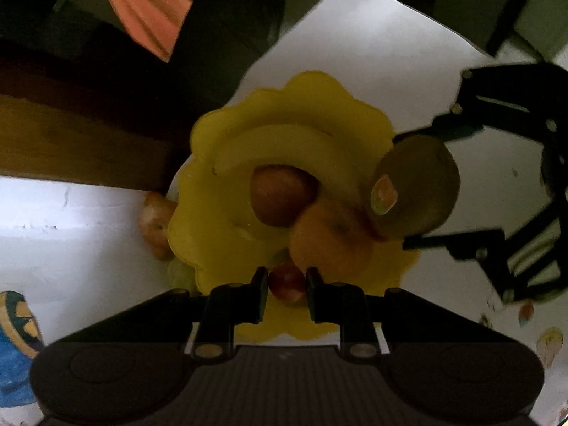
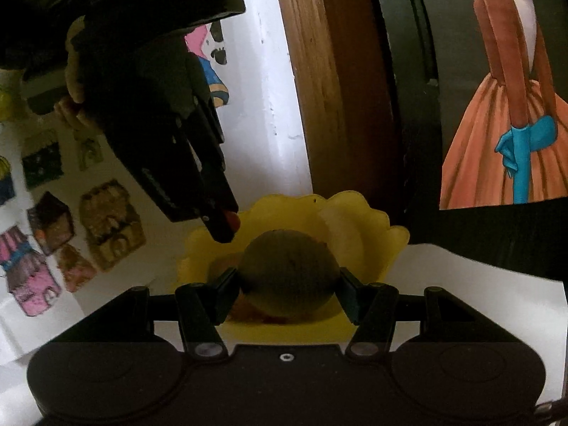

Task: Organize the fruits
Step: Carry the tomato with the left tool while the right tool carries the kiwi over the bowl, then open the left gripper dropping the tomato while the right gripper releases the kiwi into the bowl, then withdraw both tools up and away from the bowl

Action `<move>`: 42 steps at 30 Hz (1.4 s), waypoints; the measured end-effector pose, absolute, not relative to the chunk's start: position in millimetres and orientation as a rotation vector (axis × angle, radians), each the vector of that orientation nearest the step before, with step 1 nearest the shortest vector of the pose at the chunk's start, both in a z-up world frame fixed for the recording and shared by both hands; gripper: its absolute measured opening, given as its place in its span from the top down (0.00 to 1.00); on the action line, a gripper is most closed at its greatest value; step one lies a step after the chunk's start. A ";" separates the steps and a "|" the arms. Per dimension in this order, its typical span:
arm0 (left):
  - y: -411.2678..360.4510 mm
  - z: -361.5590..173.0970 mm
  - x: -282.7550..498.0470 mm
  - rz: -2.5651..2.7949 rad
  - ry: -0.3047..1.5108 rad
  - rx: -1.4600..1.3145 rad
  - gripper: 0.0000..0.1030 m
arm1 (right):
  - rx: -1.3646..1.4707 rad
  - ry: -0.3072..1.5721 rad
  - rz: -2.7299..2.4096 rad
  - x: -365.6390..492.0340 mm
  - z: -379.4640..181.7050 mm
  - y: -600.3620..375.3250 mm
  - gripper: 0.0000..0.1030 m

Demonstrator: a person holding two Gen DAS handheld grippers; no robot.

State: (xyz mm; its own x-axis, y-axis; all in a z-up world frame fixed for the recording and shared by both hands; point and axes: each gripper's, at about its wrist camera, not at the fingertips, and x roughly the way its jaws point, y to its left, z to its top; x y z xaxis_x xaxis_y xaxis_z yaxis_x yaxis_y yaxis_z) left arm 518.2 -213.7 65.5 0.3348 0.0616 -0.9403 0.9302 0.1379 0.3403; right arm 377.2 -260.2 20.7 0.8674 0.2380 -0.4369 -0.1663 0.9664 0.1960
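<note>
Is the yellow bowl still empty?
No, the yellow bowl already holds a brown fruit and an orange fruit.

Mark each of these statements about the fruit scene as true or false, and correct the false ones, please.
1. The right gripper holds a round green-brown fruit between its fingers. True.
2. The left gripper is empty. False: a small red fruit sits between its fingers.
3. The bowl is blue. False: it is yellow with a wavy rim.
4. A brown fruit and an orange fruit lie in the bowl. True.
5. The green-brown fruit carries a sticker. True.
6. No fruit lies outside the bowl. False: a peach-coloured fruit lies beside its rim on the white surface.
</note>
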 end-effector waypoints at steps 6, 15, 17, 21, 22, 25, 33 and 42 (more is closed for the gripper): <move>-212.0 57.1 533.8 -0.805 1.055 1.203 0.76 | 0.107 0.460 0.219 395.5 18.0 -253.9 0.43; -197.2 51.9 542.2 -0.753 1.033 1.054 0.64 | 0.092 0.458 0.196 402.5 11.6 -251.8 0.40; -193.5 52.3 540.8 -0.730 1.006 1.038 0.57 | 0.093 0.460 0.189 402.6 8.7 -252.1 0.39; -180.8 52.4 538.7 -0.662 0.952 0.946 0.43 | 0.090 0.468 0.175 403.5 3.2 -253.6 0.35; -177.0 52.5 537.3 -0.648 0.937 0.919 0.39 | 0.087 0.468 0.171 403.4 2.2 -254.2 0.33; -163.9 55.7 528.3 -0.580 0.869 0.816 0.22 | 0.073 0.453 0.171 403.4 -0.5 -256.4 0.30; -126.6 55.1 475.2 -0.423 0.683 0.494 0.06 | 0.007 0.393 0.212 394.0 -3.7 -257.1 0.23; -100.9 50.6 435.6 -0.387 0.538 0.300 0.01 | -0.076 0.225 0.207 360.5 0.1 -254.4 0.10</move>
State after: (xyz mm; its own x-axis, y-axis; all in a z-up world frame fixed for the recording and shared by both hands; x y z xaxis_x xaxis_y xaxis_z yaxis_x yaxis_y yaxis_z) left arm 435.6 -100.9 50.6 0.7903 -0.2763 -0.5469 0.4306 0.8854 0.1749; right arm 360.5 -254.4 0.1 0.9537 0.1950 -0.2291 -0.2119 0.9759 -0.0515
